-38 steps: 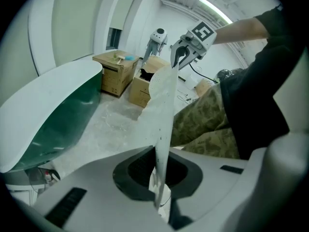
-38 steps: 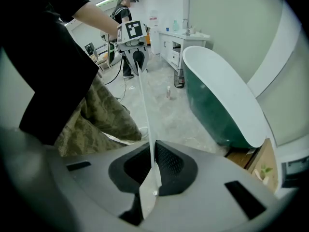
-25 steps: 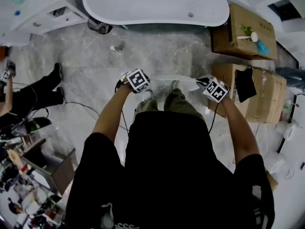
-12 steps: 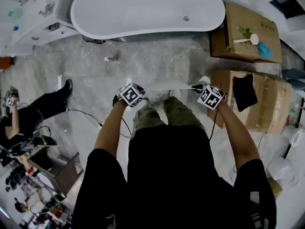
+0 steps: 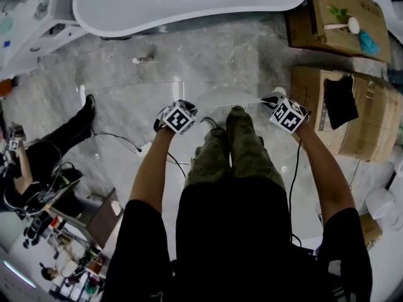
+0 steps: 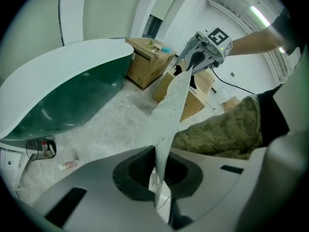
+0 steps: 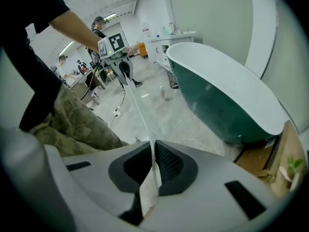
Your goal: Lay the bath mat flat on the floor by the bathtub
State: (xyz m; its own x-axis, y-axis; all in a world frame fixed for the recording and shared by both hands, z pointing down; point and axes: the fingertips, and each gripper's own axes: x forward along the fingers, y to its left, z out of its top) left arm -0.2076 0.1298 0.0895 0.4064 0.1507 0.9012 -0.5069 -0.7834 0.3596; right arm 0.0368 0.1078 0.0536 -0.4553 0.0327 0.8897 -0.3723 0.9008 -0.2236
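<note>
Grey marbled floor (image 5: 220, 61) underfoot, white bathtub (image 5: 189, 5) along the top of the head view. Pinching hard with the left gripper (image 6: 157, 175), jaws all but together on one corner of the bath mat (image 6: 174, 100). Same story at the right gripper (image 7: 152, 173), clamped narrow on the opposite corner. Stretches out from there as a pale, thin sheet between the two, up in the air just ahead of the knees (image 5: 236, 121) and short of the bathtub.

Looks light and limp, bows and curls along the span. Probably folds on itself unless both corners stay apart and taut. Seems smooth too, so likely to slide on this polished floor. Best gripped right at the two corners of one edge, exactly as now.

Against a second ago: sits lower, both grippers dropped with it, closer to the floor. Knees bent further. Bathtub pushed up towards the top of the view. Not down flat yet.
</note>
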